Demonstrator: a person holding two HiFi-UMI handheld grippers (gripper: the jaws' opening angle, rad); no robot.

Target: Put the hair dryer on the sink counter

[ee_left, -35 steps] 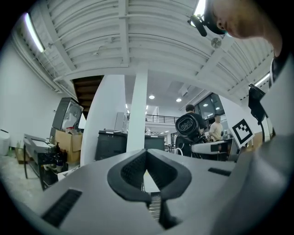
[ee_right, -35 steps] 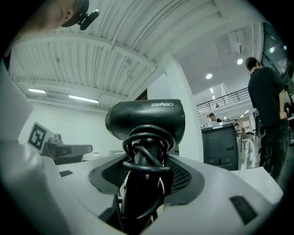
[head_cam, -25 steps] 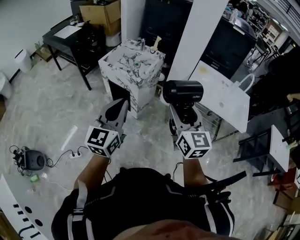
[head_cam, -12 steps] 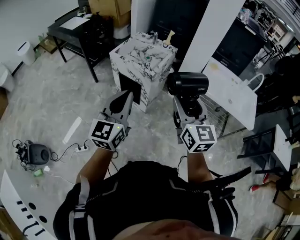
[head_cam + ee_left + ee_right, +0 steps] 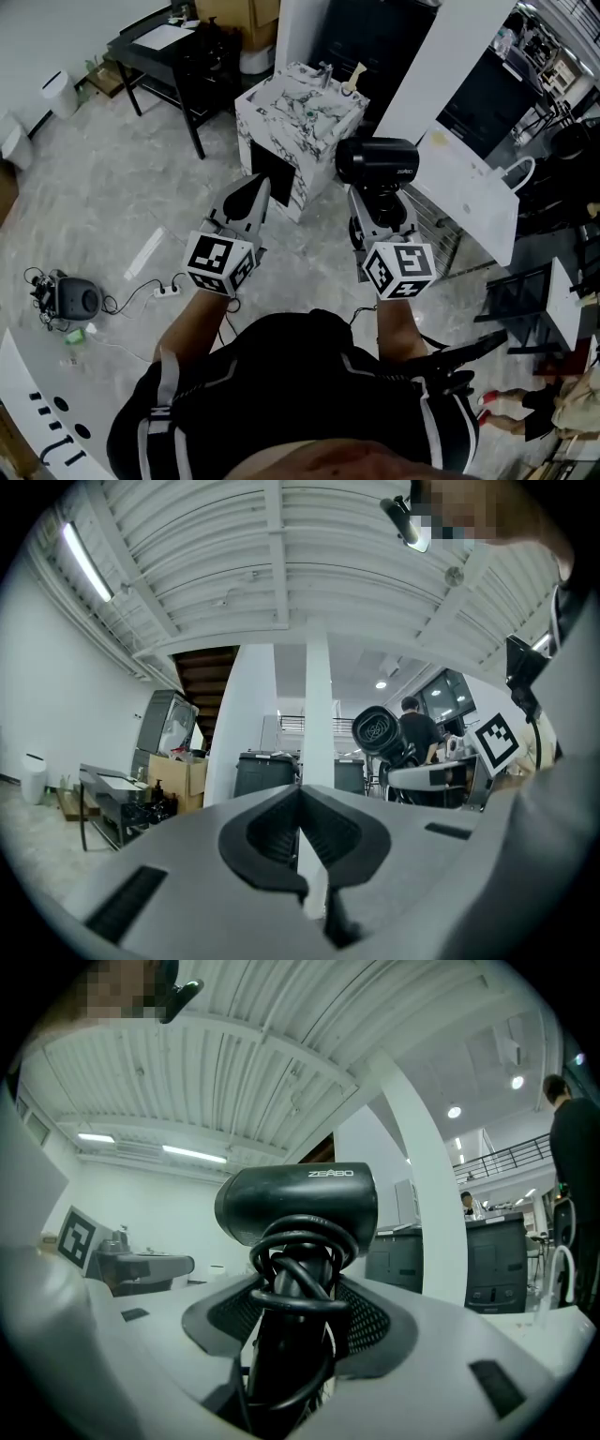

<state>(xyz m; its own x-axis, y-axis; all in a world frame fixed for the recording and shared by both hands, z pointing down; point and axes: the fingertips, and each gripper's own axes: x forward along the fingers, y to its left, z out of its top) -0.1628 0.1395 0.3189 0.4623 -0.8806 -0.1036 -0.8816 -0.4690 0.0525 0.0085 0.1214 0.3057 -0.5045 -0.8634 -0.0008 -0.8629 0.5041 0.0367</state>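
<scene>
black hair dryer (image 5: 377, 162) clamped in right claw (image 5: 380, 217); left claw (image 5: 246, 199) closed, empty.

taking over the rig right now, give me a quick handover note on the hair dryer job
Left hand-held gripper: shut, empty, held in the air in front of the person.
Right hand-held gripper: shut on the handle of the hair dryer, which has its cord looped round the handle.
Sink counter: the marbled unit ahead, a little to the left of the dryer and not yet under it.
Done: the dryer is picked up and held off the floor.
Left: close in on the counter, set the dryer on a bare part of its top, open the right jaws and pull back.
</scene>
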